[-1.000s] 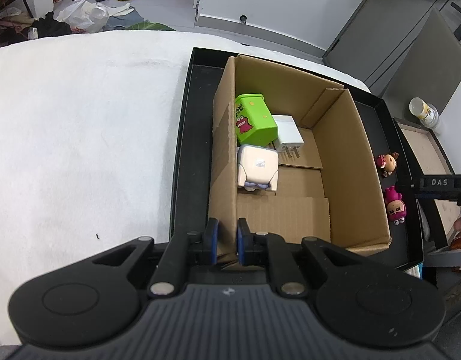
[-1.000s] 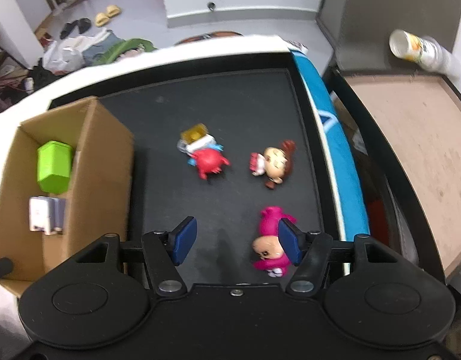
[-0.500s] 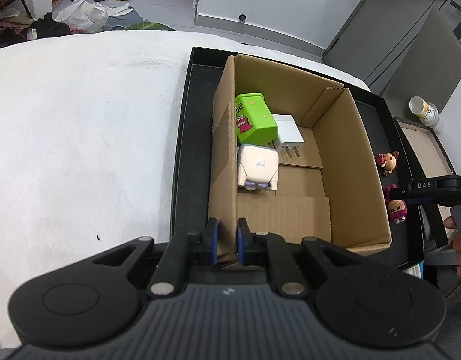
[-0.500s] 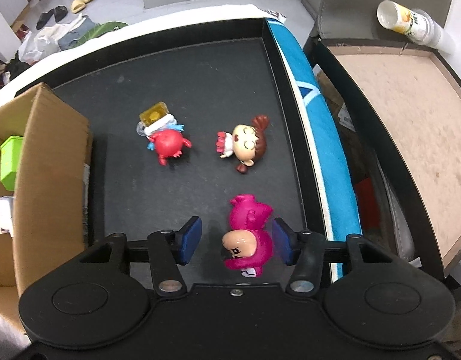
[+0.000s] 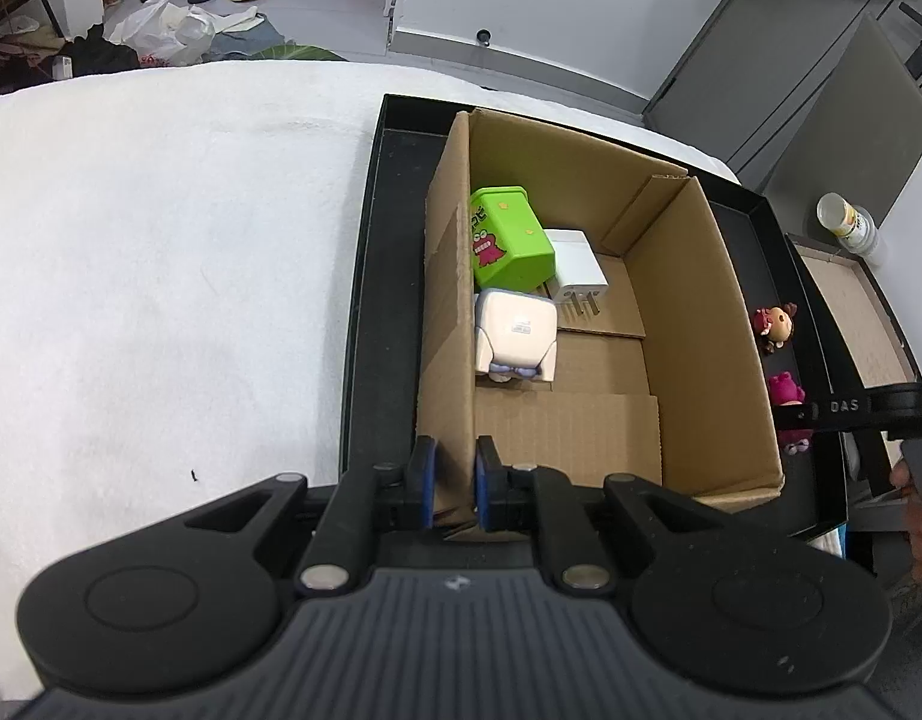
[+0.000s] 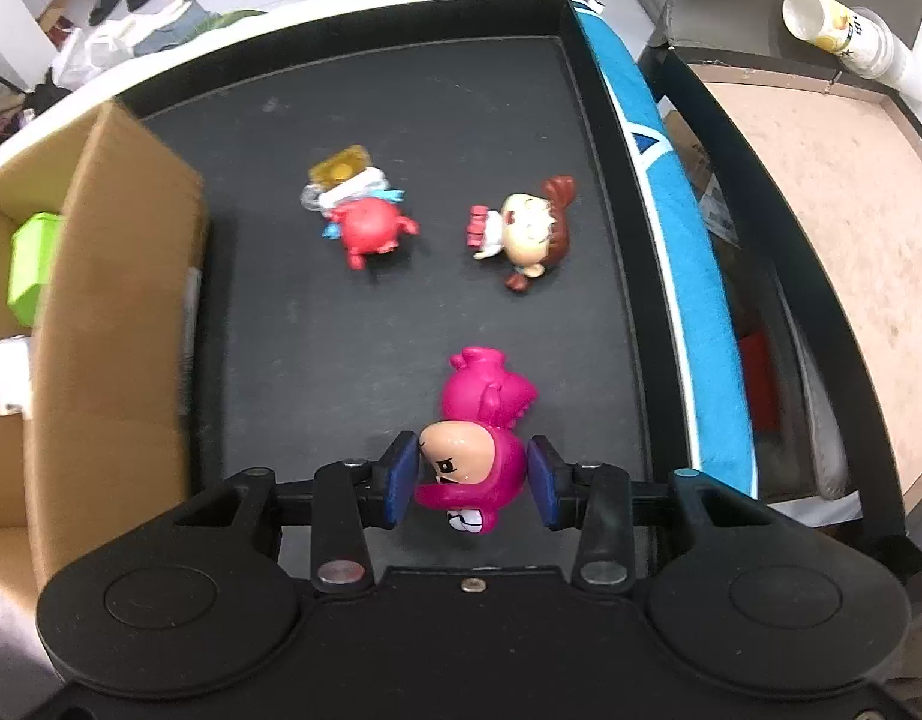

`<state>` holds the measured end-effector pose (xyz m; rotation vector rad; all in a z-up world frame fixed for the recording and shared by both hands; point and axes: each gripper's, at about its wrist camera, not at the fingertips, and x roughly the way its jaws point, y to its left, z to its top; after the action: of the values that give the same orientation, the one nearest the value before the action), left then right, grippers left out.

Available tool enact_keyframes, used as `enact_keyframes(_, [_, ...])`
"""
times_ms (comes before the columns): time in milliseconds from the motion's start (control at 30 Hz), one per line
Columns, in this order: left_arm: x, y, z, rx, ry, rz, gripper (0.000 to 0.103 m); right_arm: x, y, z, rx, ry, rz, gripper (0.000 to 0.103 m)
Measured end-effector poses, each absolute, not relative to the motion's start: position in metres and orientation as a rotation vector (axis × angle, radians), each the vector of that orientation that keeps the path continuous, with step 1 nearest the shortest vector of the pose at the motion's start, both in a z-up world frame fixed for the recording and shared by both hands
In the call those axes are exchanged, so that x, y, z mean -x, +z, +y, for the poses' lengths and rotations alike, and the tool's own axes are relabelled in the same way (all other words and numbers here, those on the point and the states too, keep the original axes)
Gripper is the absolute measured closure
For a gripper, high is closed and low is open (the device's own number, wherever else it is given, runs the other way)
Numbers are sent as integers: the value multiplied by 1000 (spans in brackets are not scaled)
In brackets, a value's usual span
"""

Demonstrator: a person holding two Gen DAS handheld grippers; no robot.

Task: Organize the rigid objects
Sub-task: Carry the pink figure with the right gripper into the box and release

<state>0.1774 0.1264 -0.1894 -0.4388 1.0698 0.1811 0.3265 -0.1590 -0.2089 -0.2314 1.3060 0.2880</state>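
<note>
1. The step in hand looked like the pick-up of the pink figure point(image 6: 481, 420), which lay on the black tray point(image 6: 317, 336) to the right of the box point(image 6: 119, 324).
2. The right gripper point(image 6: 469, 483) had its blue pads on either side of the figure's head, narrowed to about its width; whether they already pressed on it, I could not tell.
3. The left gripper point(image 5: 453, 480) was pinched onto the near end of the box's left wall, apparently to steady it.
4. The figure lay on its back, face up, its long axis running straight away from the gripper: head toward the camera, body and feet pointing to the far side of the tray.
5. The next move, as I judged it, called for closing fully on the head, lifting clear, then carrying it left over the box wall.
6. Inside the box were a green block point(image 5: 508, 240), a white plug point(image 5: 577, 267) and a white cube point(image 5: 514, 336) along the left side, leaving bare floor on the right.
7. A red figure point(image 6: 368, 228) and a brown-haired figure point(image 6: 529, 234) lay farther out on the tray.
</note>
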Motion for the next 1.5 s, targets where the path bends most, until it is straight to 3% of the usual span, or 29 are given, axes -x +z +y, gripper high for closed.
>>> enact_keyframes(833, [-173,-191,134,486,158,1050,90,-310,-104,-89,268,440,1096,64])
enact_keyframes(1500, [-172,-192,137,499,143,1047,89,-295,-120,-10,306,582,1098,64])
